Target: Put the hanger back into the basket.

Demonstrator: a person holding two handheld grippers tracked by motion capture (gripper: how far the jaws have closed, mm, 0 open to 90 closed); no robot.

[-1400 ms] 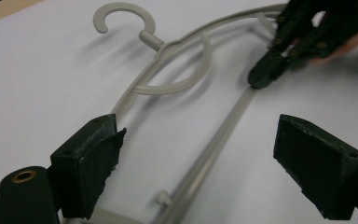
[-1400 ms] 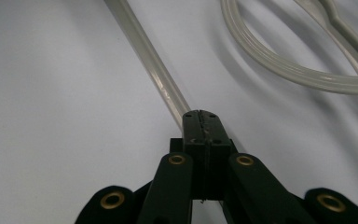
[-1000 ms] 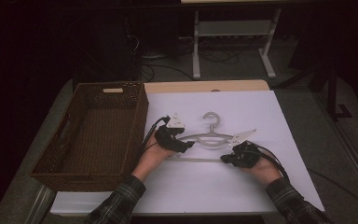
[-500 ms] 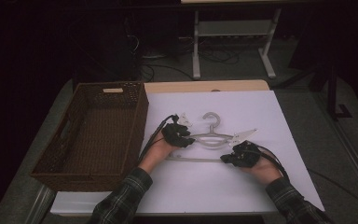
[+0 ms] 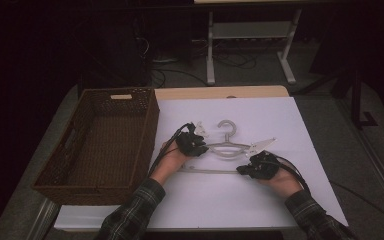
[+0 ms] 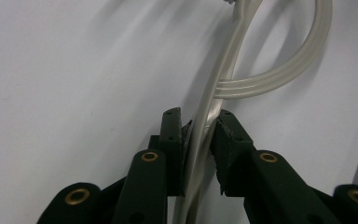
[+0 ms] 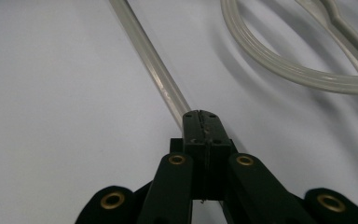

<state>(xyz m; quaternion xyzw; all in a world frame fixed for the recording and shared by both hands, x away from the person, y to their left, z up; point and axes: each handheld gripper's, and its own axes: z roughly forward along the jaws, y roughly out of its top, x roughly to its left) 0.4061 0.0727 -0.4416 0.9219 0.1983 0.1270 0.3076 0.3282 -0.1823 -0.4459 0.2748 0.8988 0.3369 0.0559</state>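
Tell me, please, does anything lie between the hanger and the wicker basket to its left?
Nothing visible does: bare white table separates the hanger from the wicker basket. The left gripper and right gripper both clamp the hanger.

Wicker basket on a white worktop, dim room behind

A brown woven basket (image 5: 100,140) sits on the left part of the worktop (image 5: 280,125), its long side running away from the camera, with a pale label on its far rim and a handle slot in its left wall. A tan strip edges the worktop's far side. Beyond it, on the dark floor, stands a white metal frame (image 5: 250,45) with cables (image 5: 175,70) lying just to its left.
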